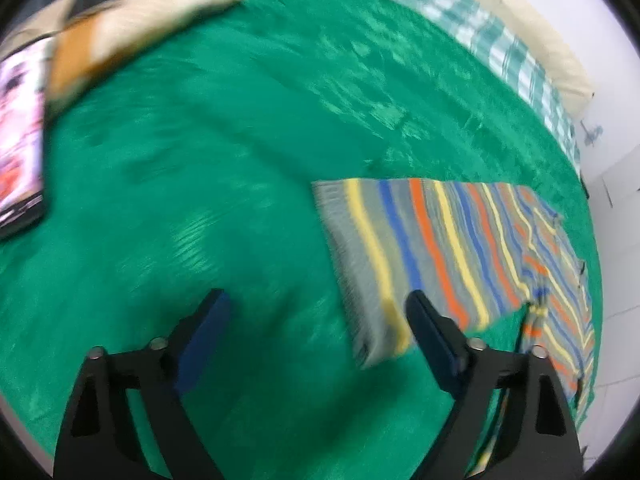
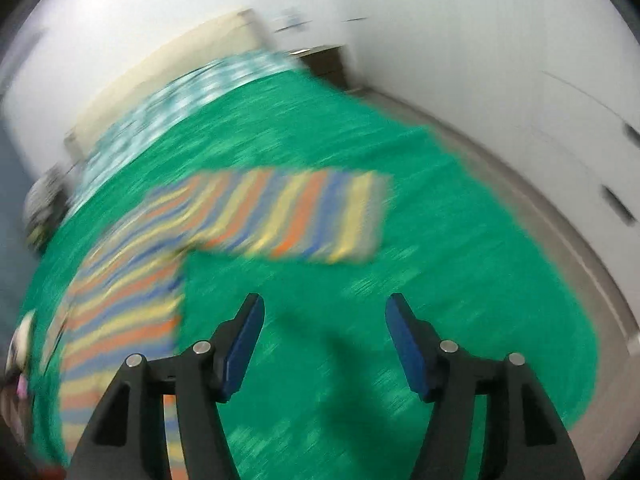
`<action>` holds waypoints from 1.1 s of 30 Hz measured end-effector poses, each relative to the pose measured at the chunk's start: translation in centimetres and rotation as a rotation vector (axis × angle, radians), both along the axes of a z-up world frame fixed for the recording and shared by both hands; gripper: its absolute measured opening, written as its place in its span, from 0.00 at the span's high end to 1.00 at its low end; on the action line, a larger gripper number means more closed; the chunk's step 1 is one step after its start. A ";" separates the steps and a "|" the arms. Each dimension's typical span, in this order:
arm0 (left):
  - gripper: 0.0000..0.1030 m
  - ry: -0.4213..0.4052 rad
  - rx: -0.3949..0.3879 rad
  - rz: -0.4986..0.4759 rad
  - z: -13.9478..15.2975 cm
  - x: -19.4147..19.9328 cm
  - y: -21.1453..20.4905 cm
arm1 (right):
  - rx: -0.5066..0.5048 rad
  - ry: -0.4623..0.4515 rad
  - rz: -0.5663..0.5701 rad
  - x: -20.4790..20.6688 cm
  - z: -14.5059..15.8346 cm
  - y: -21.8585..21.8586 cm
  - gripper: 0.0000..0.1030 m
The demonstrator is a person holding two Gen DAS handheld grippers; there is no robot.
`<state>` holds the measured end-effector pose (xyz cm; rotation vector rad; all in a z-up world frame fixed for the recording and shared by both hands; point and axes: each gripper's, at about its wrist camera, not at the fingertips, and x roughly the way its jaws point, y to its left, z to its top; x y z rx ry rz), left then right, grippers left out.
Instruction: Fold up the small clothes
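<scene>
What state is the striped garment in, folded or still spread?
Partly folded: the striped garment lies flat on the green blanket in an L-shape, one section doubled over. Blur hides the layer count.

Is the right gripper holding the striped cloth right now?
No, the right gripper is open with only green bedcover between its fingers; the striped garment lies beyond them.

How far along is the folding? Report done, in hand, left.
Done: one part of the striped garment looks folded across on the green cover. In hand: nothing; left gripper and right gripper are open, empty. Left: remaining folds.
</scene>
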<state>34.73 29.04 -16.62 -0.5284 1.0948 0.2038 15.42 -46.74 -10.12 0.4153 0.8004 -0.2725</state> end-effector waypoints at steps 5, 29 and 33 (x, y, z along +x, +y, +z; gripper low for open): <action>1.00 0.039 0.351 -0.109 0.5 2.2 -4.0 | -0.051 0.011 0.195 -0.3 -0.7 7.5 0.39; 0.17 -0.170 0.463 -0.361 7.1 -14.0 -15.6 | -0.401 0.078 0.154 -3.6 6.8 13.4 0.04; 0.17 -0.174 0.405 -0.401 7.7 -16.2 -18.4 | -0.418 0.077 0.148 -4.8 8.3 14.0 0.04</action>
